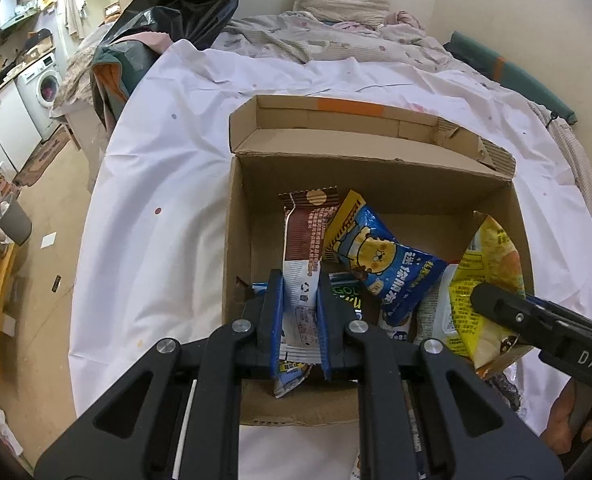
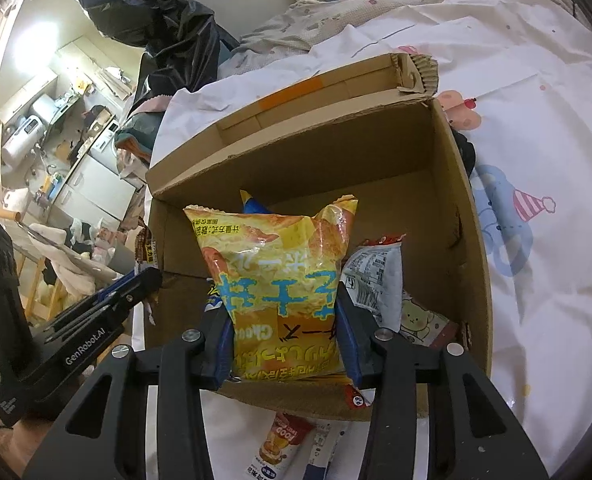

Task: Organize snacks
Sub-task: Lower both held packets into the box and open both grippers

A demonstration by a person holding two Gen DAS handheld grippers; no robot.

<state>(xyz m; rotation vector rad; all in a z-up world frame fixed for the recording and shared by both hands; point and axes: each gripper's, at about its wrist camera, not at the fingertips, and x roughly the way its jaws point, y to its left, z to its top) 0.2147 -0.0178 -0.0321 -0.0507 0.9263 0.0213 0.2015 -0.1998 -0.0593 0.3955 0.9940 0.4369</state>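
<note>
Jaws on the left gripper are clamped around a brown-and-white wrapper, a long flat packet. From the left wrist view its long axis runs straight out toward 12 o'clock from the jaws, top end leaning into the cardboard box, bottom end poking out below the fingers. So that packet sits over the near-left corner of the box, and I'd guess letting go is all it needs. Just at 1 o'clock from it lies a blue snack bag with a yellow cartoon character, tilted across the other packets. Over at 3 o'clock the right gripper comes in, pinching a yellow chip bag.

From the right wrist view, the right gripper has its jaws closed on both sides of that yellow chip bag. It's puffy and crinkly, standing upright with the print upside down, long axis toward 12 o'clock, lower edge down inside the box's near wall. A white packet leans just at its 3 o'clock. The left gripper shows at 9 o'clock. Two more packets lie outside on the white sheet at 6 o'clock, nearer the right hand I think.
</note>
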